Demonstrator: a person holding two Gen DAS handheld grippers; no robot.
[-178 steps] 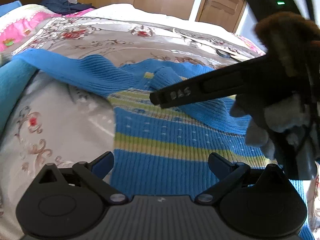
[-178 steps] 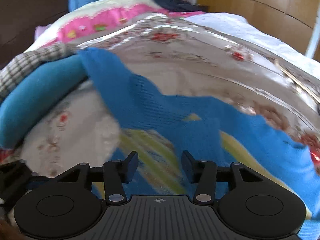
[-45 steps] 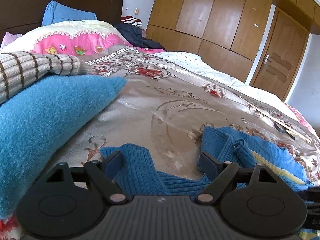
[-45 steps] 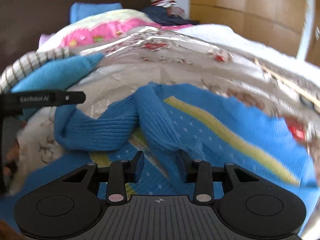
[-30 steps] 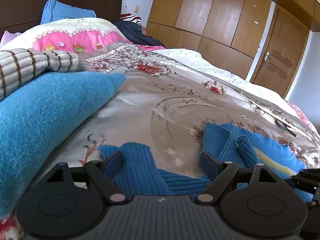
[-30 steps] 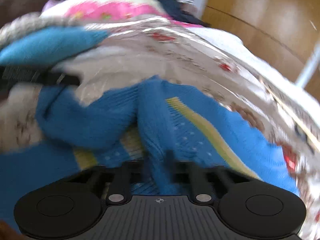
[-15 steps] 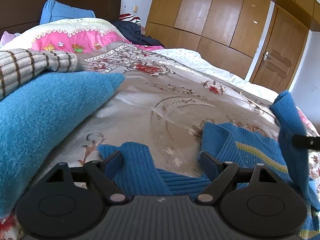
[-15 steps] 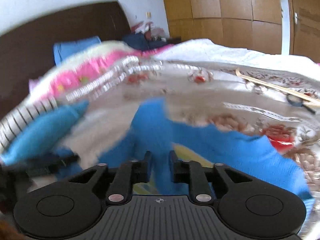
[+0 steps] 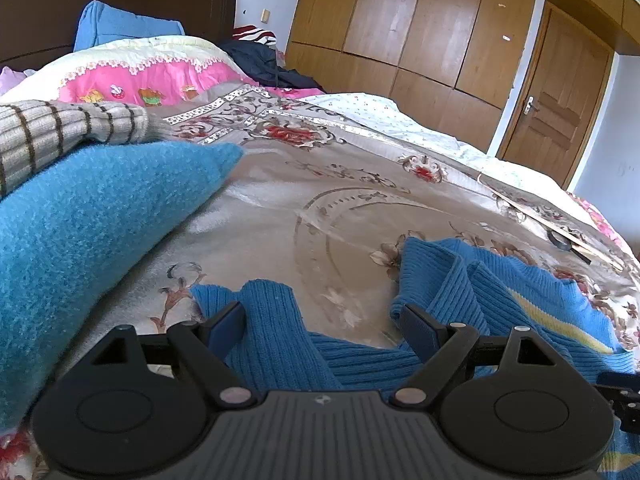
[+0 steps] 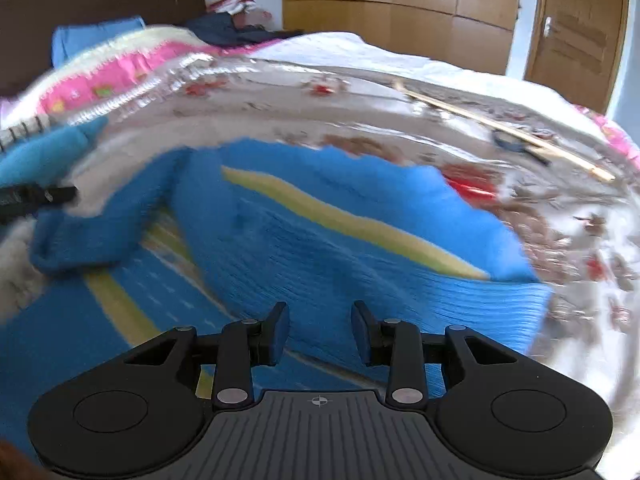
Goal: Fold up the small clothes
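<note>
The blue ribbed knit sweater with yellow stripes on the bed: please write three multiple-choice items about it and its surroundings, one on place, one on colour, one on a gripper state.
1. The blue ribbed knit sweater with yellow stripes lies on:
A. floral satin bedspread
B. wooden floor
C. chair

2. The fuzzy folded garment beside it is:
A. red
B. teal
C. black

3. The left gripper is:
A. shut on the sweater
B. open
C. out of view

Answers:
1 A, the floral cloth surrounds it.
2 B, its nap is teal.
3 B, its fingers stand wide apart, pinching nothing.

Floral bedspread (image 9: 320, 208) carries blue sweater (image 10: 340, 248) (ribbed, yellow-striped).
</note>
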